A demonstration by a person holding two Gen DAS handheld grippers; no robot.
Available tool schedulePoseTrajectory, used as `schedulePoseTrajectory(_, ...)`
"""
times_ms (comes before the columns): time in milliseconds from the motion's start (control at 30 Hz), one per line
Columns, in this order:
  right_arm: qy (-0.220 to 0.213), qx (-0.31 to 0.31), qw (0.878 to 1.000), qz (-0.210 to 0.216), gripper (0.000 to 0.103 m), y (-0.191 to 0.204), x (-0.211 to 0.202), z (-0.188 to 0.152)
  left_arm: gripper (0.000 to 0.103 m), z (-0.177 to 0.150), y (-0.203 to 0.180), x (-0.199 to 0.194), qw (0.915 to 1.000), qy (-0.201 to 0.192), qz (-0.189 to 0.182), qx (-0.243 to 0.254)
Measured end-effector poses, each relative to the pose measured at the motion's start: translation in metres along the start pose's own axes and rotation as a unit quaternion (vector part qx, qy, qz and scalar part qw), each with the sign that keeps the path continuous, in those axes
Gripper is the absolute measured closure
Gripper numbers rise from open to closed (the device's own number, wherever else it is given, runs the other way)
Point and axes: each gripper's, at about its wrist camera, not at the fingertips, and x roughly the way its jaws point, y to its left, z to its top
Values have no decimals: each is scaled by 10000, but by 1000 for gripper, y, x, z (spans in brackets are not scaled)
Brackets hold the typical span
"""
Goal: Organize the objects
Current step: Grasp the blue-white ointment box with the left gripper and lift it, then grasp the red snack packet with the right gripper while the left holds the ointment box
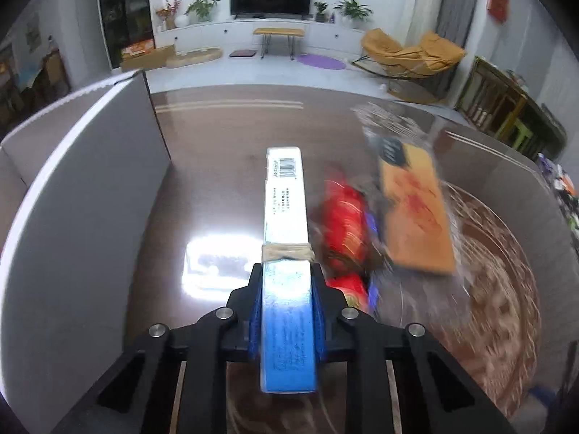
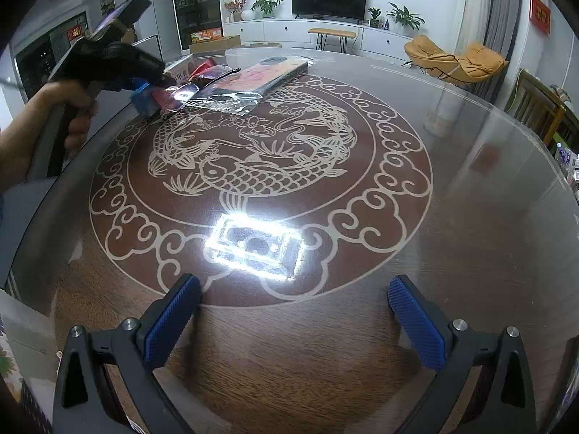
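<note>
My left gripper (image 1: 287, 273) is shut on a long blue-and-white box (image 1: 286, 199) with a rubber band around it. The box stands on its narrow edge and points away over the dark table. To its right lie blurred red packets (image 1: 343, 224) and a flat orange pack in clear wrap (image 1: 416, 213). In the right wrist view a hand (image 2: 47, 119) holds that left gripper (image 2: 144, 79) at the far left, with the blue box (image 2: 144, 99) under it. My right gripper (image 2: 293, 311) hangs open over the near table, nothing between its fingers.
A tall grey bin wall (image 1: 72, 199) with a white rim stands close on the left of the box. The round glass-topped table (image 2: 434, 253) bears a fish pattern. A silver foil bag (image 2: 228, 103) and the flat orange pack (image 2: 267, 72) lie at its far left.
</note>
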Motion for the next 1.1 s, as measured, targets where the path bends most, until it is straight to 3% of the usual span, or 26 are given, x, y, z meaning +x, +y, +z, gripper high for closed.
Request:
schedulePoseTrajectory(200, 0, 0, 10000, 0, 0, 0, 0, 0, 80, -98, -28, -61, 9962, 279, -822, -14)
schedulePoseTrajectory(267, -1, 0, 10000, 0, 0, 0, 0, 0, 73, -128, -28, -78, 9916, 442, -1209, -84)
schedulePoseTrajectory(300, -1, 0, 10000, 0, 0, 0, 0, 0, 68, -134, -25, -81, 9911, 492, -1225, -141)
schedulePoseTrajectory(367, -1, 0, 10000, 0, 0, 0, 0, 0, 40, -142, -13, -88, 9923, 462, -1092, -349)
schedulePoseTrajectory(400, -1, 0, 10000, 0, 0, 0, 0, 0, 36, -141, -8, -91, 9934, 404, -995, -396)
schedulePoseTrajectory(533, -1, 0, 10000, 0, 0, 0, 0, 0, 34, -139, 9, -106, 9984, 168, -228, -497)
schedulePoseTrajectory(633, -1, -1, 10000, 0, 0, 0, 0, 0, 34, -137, 6, -113, 9995, -35, 127, -295)
schedulePoseTrajectory(700, -1, 0, 10000, 0, 0, 0, 0, 0, 34, -135, 3, -114, 9999, -65, -86, -91)
schedulePoseTrajectory(767, -1, -1, 10000, 0, 0, 0, 0, 0, 29, -135, -7, -110, 9988, 66, -466, 124)
schedulePoseTrajectory(867, -1, -1, 10000, 1, 0, 0, 0, 0, 28, -135, -22, -98, 9955, 288, -743, 516)
schedulePoseTrajectory(1000, -1, -1, 10000, 1, 0, 0, 0, 0, 26, -139, -38, -80, 9936, 376, -199, 1046)
schedulePoseTrajectory(1100, -1, -1, 10000, 1, 0, 0, 0, 0, 20, -139, -32, -72, 9957, 356, -170, 840)
